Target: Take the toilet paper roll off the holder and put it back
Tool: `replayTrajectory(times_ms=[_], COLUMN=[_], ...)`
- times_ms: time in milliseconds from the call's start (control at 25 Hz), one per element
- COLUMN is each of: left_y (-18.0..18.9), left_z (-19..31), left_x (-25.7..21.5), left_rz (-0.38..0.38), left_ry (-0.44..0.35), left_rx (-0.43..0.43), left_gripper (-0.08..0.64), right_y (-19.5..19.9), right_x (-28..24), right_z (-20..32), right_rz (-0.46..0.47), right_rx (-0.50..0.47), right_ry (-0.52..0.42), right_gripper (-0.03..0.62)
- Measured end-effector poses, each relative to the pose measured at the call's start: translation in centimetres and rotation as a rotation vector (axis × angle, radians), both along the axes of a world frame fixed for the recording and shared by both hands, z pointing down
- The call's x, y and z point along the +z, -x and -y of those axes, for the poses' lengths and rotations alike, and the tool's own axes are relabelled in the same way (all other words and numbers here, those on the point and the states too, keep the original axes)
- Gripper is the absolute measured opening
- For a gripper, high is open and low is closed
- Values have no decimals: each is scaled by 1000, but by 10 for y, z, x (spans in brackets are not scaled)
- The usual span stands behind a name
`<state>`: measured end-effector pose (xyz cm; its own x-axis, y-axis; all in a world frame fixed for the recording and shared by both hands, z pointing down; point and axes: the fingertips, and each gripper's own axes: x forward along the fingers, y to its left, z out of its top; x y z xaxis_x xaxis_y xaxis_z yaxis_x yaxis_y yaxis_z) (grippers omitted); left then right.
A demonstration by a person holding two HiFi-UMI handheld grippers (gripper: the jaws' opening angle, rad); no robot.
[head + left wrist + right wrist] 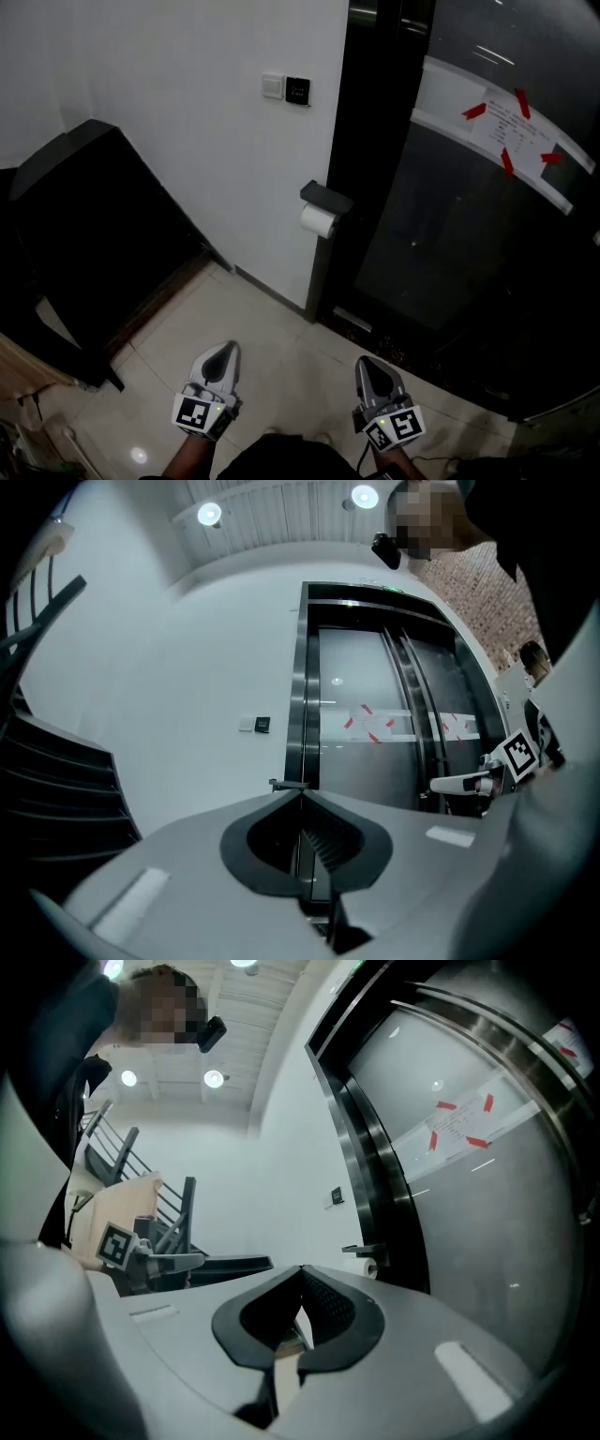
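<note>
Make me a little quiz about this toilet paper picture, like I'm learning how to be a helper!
1. True or false: the toilet paper roll hangs on its holder.
2. Pick one. The left gripper and the right gripper are: A) squeezing the roll, B) shut with nothing in them, C) wide open.
3. Fill the gap: the two small panels on the white wall sit ___ the roll.

Key: 1 true. 2 B. 3 above.
</note>
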<state>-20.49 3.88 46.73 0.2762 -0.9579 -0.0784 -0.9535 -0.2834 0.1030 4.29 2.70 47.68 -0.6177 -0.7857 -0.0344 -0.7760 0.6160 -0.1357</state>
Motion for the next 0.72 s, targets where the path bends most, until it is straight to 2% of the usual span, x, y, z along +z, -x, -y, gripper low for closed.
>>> replayTrajectory(times_ms=[160,320,720], left_y=[-18,-37,-41], left_z=[-2,-2,-4], left_x=[-6,-7,-5], left_rz=[3,5,-18], left_ry=[-3,-4,6], left_rx=[-4,-4,-54], left_gripper=[2,2,2], right_y=[-18,-26,-21], right_x=[-1,7,1], right_z=[6,12,34], right_rz=[15,-16,-28], right_rx=[4,-21,-93], right_ry=[1,16,-10], right_gripper=[12,12,12])
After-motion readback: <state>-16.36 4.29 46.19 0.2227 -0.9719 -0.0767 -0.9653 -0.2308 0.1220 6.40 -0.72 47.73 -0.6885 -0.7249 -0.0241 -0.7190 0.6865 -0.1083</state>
